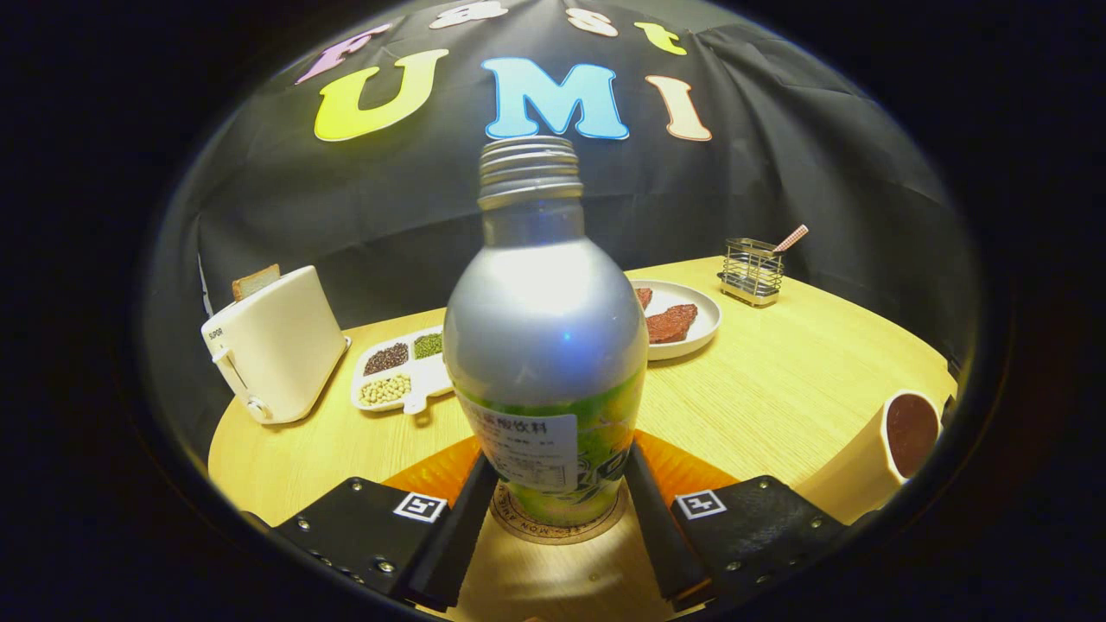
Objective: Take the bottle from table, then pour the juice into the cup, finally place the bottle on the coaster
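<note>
I see the wooden table (778, 389) across the frame's middle; the bottle (546, 345) stands upright at centre on the coaster (557, 529), blocking part of the plate (691, 324). My gripper (557, 484) has both fingers against the bottle's sides; left sits a toaster (276, 345) and divided tray (397, 376), lower right the cup (899, 441), partly cut off; the utensil rack (753, 270) is upper right.
</note>
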